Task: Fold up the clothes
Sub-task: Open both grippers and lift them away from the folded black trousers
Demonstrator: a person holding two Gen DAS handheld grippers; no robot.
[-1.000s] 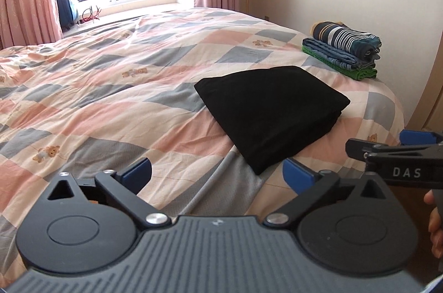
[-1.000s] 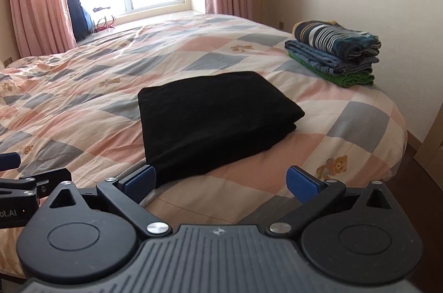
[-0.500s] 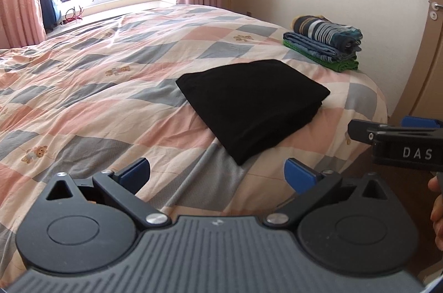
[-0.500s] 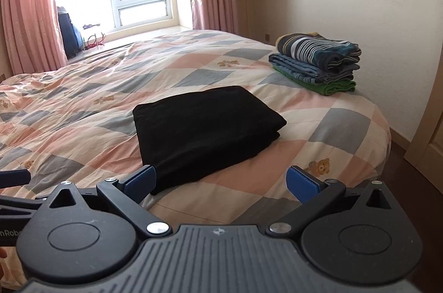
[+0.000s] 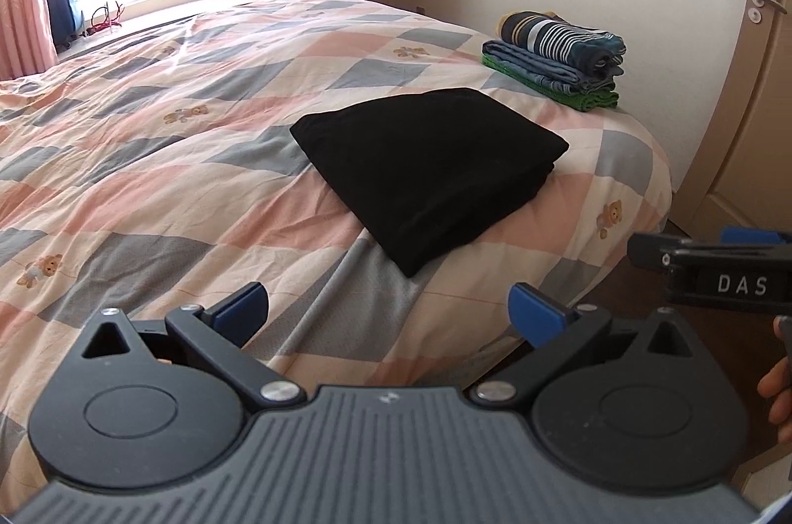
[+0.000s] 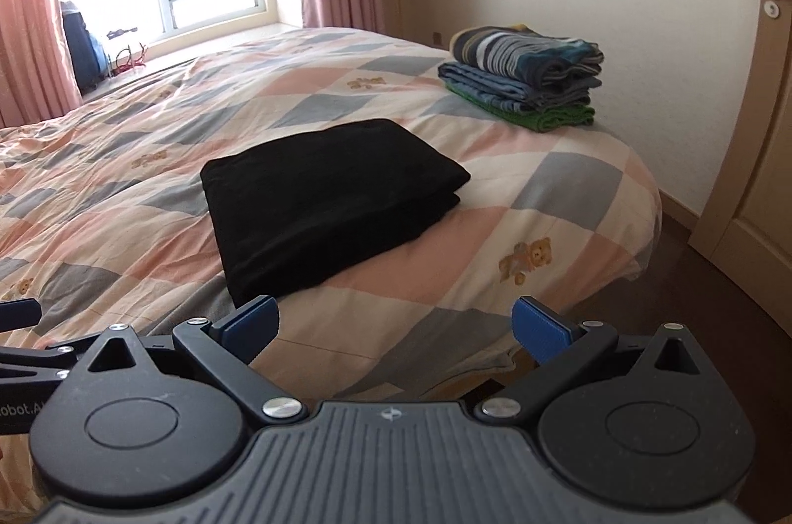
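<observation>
Black and folded flat, the garment point(image 5: 425, 172) lies on my checked quilt point(image 5: 148, 158) near the bed's foot, apart from the stack of folded clothes point(image 5: 557, 59), while my left gripper point(image 5: 388, 309) and right gripper point(image 6: 393, 321) hang wide open, empty.

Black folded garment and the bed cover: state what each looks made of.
Black folded garment: soft matte knit, possibly cotton jersey; it reflects no light and its stacked edges sag rounded. Bed cover: thin woven cloth, likely cotton, matte, over padding; fine creases, printed checks and bears.
</observation>
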